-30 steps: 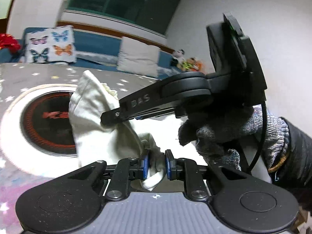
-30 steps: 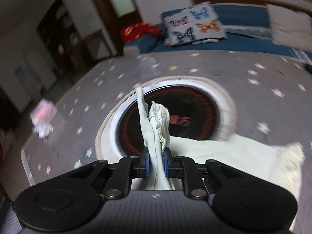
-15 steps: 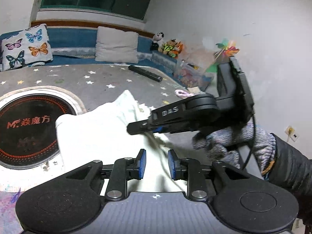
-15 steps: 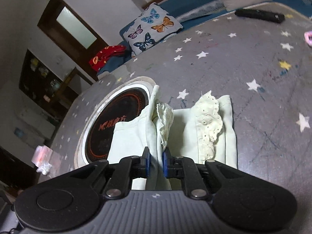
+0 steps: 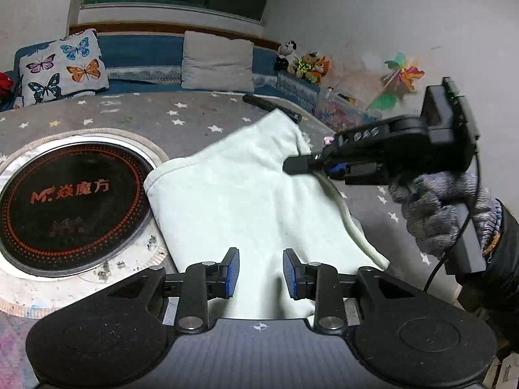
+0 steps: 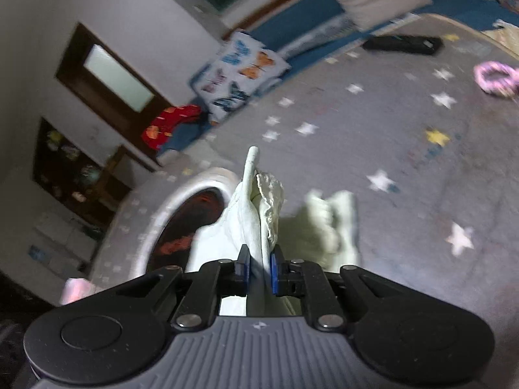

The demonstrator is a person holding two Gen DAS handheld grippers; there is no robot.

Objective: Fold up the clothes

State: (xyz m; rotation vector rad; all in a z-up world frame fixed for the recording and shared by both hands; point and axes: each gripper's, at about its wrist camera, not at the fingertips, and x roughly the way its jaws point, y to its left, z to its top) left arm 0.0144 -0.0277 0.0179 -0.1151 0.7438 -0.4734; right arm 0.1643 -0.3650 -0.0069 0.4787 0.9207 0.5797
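A pale cream garment (image 5: 246, 194) lies folded over on the grey star-patterned table (image 5: 136, 120). My left gripper (image 5: 261, 272) hovers over its near edge, jaws opening, blue pads clear of the cloth. In the left wrist view my right gripper (image 5: 292, 166), held by a gloved hand (image 5: 441, 207), pinches the garment's far right edge. The right wrist view shows that gripper (image 6: 259, 267) shut on a bunched fold of the garment (image 6: 256, 207) with a lace trim (image 6: 272, 194) standing up between the pads.
A round black induction plate (image 5: 65, 201) with red lettering sits in the table left of the garment. A black remote (image 6: 402, 44) and a pink ring (image 6: 494, 76) lie on the far side. Cushions (image 5: 61, 64) and soft toys (image 5: 305, 60) line the blue bench behind.
My left gripper let go of the cloth and its jaws widened. The right gripper carried its pinched edge across to the right, and the garment now lies spread and folded.
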